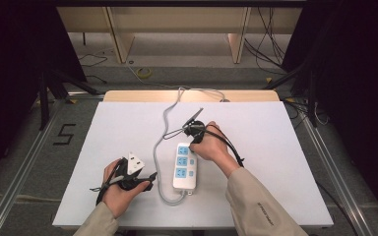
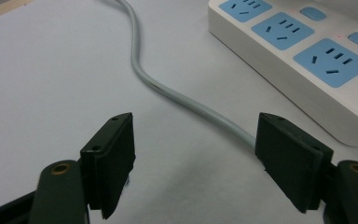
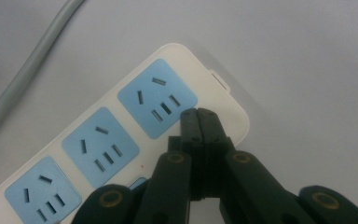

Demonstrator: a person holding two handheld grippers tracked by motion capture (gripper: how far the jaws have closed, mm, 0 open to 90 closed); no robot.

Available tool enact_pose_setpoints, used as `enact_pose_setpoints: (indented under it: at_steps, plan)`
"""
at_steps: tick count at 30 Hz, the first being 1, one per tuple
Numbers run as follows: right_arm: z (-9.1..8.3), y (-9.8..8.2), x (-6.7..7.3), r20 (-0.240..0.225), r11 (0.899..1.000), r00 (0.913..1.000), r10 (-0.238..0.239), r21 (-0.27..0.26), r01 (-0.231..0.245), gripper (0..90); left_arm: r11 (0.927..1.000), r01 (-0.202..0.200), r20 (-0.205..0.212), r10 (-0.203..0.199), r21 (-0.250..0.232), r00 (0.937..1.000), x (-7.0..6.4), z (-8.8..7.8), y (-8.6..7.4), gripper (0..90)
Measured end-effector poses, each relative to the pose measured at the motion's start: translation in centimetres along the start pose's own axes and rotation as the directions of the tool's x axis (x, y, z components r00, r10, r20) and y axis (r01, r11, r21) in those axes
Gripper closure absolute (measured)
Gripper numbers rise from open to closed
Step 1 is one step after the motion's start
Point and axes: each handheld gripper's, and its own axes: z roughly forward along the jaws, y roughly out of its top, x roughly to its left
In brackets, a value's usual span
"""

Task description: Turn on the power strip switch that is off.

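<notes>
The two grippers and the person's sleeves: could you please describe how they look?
Both sleeves are beige. The left gripper has two black jaws with flat rectangular pads and brass-coloured pivot rings; a pale three-cornered plate sits on top. The right gripper is of the same black build with brass-coloured rings, and a black cable trails from it.

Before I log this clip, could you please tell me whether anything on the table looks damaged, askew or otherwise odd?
Nothing stands out. The power strip lies flat and intact on the table, its grey cable curving loosely away. The right claw, shut, hovers at the strip's end socket; the left claw is open nearby.
</notes>
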Motion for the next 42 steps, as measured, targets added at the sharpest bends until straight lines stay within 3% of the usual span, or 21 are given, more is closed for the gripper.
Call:
enact_pose_setpoints:
  at_steps: [21,31,42]
  plan:
    - [-0.2,-0.2,0.0,-0.011,1.0,0.9999,-0.007,-0.029,0.006,90.0,1.0,0.001,0.005,-0.001,0.004,1.0,0.1,0.2,-0.1,28.2]
    - [-1.0,-0.9,-0.6,0.01,0.998,0.9997,-0.023,-0.065,0.024,84.2,1.0,0.003,0.005,-0.003,0.006,1.0,0.1,0.2,-0.1,28.2]
    - [-2.6,-3.0,-2.1,-0.004,0.994,1.0,0.003,-0.11,-0.004,73.9,0.9999,0.003,0.005,-0.003,0.013,1.0,0.2,0.2,-0.2,28.2]
